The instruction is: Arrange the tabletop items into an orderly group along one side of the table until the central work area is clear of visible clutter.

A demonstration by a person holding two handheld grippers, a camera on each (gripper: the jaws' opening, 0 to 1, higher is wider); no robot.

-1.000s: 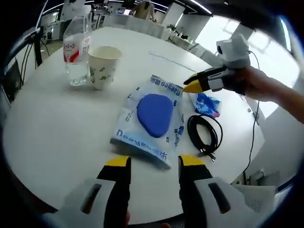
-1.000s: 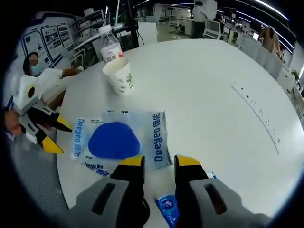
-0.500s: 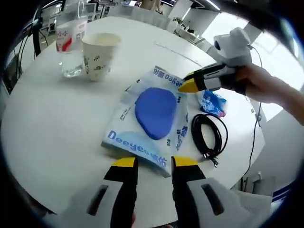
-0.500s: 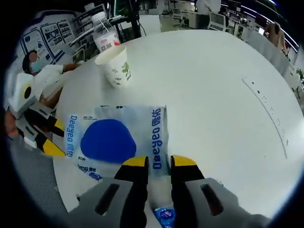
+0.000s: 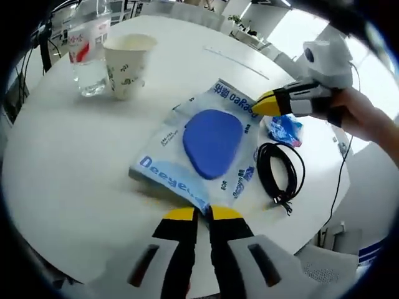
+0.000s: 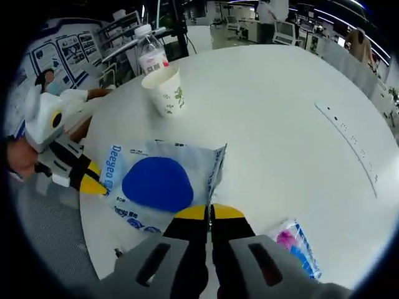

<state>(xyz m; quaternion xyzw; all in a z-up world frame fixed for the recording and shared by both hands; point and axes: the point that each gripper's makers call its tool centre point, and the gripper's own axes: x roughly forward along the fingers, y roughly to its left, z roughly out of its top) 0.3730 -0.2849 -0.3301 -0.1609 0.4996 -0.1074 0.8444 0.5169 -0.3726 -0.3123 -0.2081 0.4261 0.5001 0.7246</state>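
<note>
Crinkly wipes pack (image 5: 209, 149), seemingly between both claws

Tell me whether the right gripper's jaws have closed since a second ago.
Yes. The right gripper had a clear gap between its yellow tips; now they meet, pinching the near edge of the Deeyeo wipes pack, which is lifted off the table.

Wipes pack (image 5: 209, 149), light blue with a dark blue oval: brand "Deeyeo" in dark blue letters along its edges, read in both the left gripper view and the right gripper view (image 6: 159, 184); Chinese characters beside it, illegible.

Water bottle (image 5: 87, 53): red-and-white label, text illegible.

Paper cup (image 5: 128, 65): green print, illegible.
</note>
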